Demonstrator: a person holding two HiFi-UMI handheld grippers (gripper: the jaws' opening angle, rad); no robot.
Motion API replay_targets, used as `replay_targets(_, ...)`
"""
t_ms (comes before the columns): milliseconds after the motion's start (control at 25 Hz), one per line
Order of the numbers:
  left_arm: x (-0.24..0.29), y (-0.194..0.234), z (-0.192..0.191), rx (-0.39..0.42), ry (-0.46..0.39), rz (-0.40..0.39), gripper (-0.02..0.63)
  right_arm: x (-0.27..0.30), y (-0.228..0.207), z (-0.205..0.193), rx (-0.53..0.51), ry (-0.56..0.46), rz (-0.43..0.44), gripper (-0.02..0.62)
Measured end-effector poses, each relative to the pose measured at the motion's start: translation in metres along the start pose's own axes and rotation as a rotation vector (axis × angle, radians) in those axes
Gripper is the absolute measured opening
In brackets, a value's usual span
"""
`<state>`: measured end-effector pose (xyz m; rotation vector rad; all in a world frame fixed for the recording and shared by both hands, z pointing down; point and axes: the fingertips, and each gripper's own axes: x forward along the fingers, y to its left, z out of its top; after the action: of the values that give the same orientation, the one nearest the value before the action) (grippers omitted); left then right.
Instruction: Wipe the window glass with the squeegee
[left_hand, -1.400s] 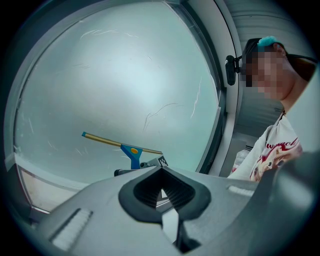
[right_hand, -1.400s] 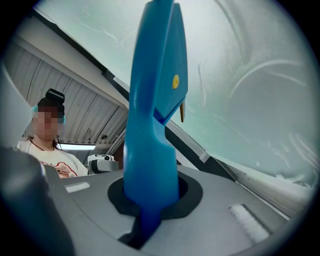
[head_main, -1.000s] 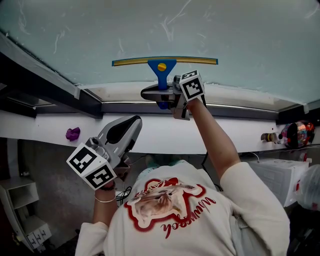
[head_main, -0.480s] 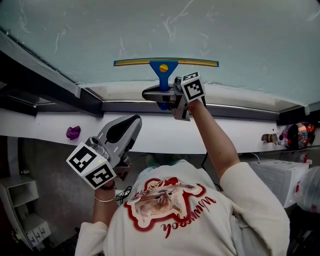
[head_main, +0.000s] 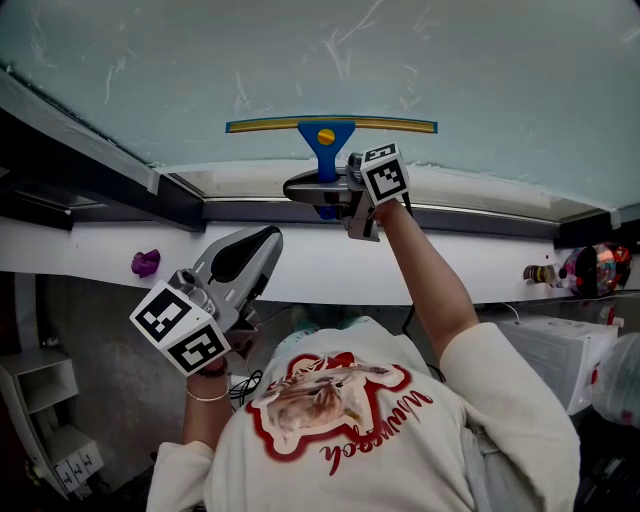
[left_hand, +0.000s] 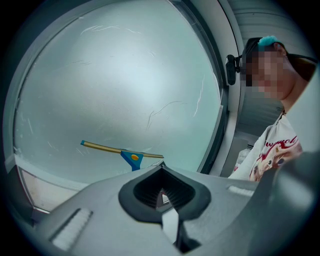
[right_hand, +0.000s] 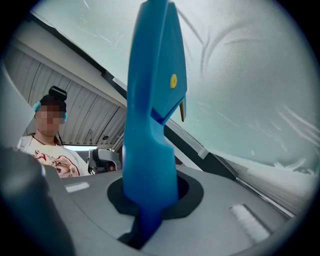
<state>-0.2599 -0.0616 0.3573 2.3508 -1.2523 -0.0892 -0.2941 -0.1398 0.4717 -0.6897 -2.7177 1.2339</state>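
Observation:
The squeegee (head_main: 326, 134) has a blue handle and a long yellow-edged blade, which lies flat against the lower part of the window glass (head_main: 470, 70). My right gripper (head_main: 325, 192) is shut on the blue handle just below the blade. In the right gripper view the handle (right_hand: 150, 125) rises from between the jaws of the right gripper (right_hand: 149, 212) towards the glass (right_hand: 245, 75). My left gripper (head_main: 258, 243) hangs lower left, away from the glass, shut and holding nothing. The left gripper view shows the squeegee (left_hand: 131, 156) beyond the left gripper (left_hand: 163, 199).
A dark window frame (head_main: 90, 165) runs along the left and bottom of the pane above a white sill (head_main: 330, 265). A small purple thing (head_main: 146, 264) lies on the sill at left. Colourful items (head_main: 592, 268) sit at the far right. Thin streaks mark the glass.
The squeegee and my right gripper have slid slightly down the glass. My left gripper has shifted a touch to the left.

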Motion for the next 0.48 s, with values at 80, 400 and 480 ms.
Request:
replay_targets(80,0.001,0.001,0.0,-0.001,0.001,0.0,0.001,0.0,-0.002,-0.002,0.01,0.0,-0.002,0.051)
replay_targets(400,0.007,0.003,-0.003,-0.012,0.008,-0.004,0.001,-0.003,-0.012,-0.014,0.051,-0.011,-0.01,0.049)
replay_targets(480,0.007,0.002,-0.005,-0.013,0.012,-0.004,0.001,-0.002,-0.011,-0.013,0.057,-0.027,0.001,0.049)
